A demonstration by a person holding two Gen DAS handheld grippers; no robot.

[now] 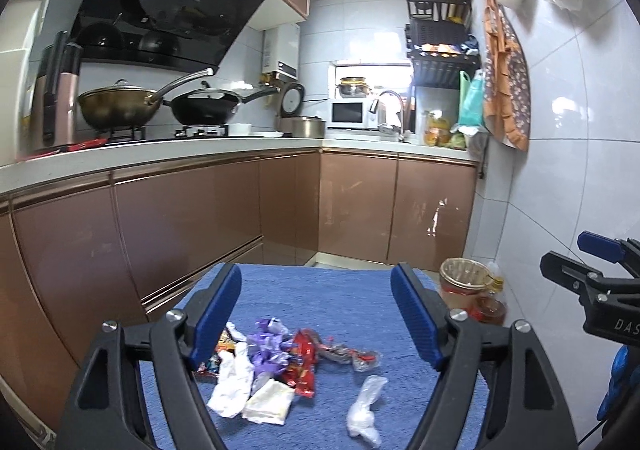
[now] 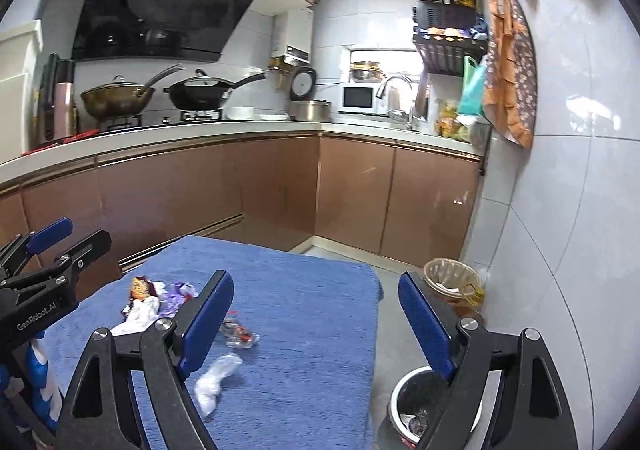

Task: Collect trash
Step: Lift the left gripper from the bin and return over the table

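A pile of trash lies on a blue towel-covered table: red, purple and orange wrappers, white crumpled tissues and a folded white napkin. A crumpled clear plastic bag lies apart to the right, also in the right wrist view. My left gripper is open and empty above the pile. My right gripper is open and empty above the table's right edge. A steel-rimmed trash bin with black liner stands on the floor below the right gripper.
A wicker basket with bottles stands on the floor by the white tiled wall. Brown kitchen cabinets run behind and left of the table. The counter holds woks, a rice cooker and a microwave.
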